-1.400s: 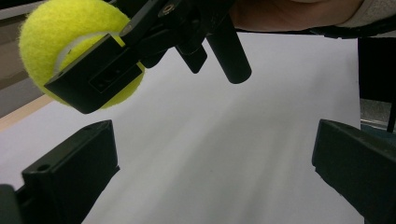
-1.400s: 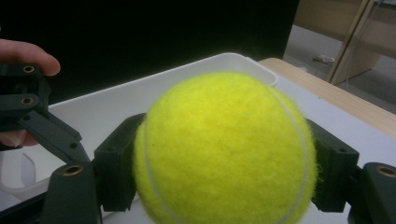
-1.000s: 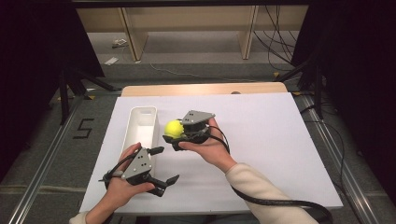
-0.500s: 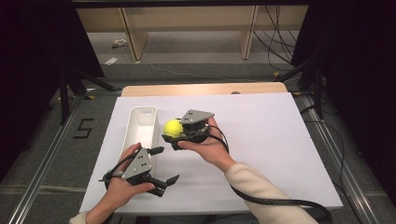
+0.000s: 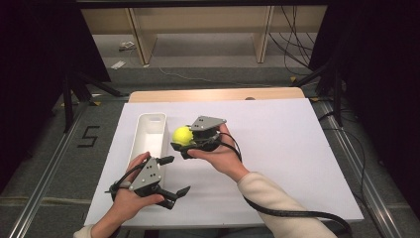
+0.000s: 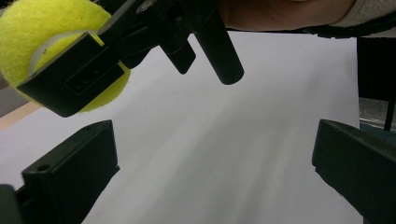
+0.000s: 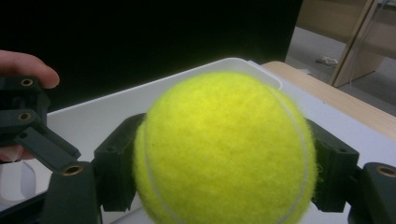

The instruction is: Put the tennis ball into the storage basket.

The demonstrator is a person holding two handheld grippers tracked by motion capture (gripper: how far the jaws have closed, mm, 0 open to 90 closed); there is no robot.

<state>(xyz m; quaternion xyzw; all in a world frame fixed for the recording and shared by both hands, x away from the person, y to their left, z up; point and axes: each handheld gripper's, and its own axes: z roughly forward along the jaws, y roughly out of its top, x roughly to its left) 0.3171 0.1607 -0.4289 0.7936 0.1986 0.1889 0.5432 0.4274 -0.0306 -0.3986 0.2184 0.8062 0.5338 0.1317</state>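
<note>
High view: the right gripper (image 5: 182,145) is gripping a yellow tennis ball (image 5: 182,134) between its jaws, just beside the white bin (image 5: 148,136). The left gripper (image 5: 173,176) is resting on the white sheet (image 5: 297,148) — jaws spread wide, holding nothing

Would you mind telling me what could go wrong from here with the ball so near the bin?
1. The right gripper pinches the round tennis ball only at its sides; it might slip out and roll across the white table.
2. The ball sits beside the narrow white bin, not over it; released now, it would likely miss.
3. The open left gripper is close by and might get bumped.
</note>
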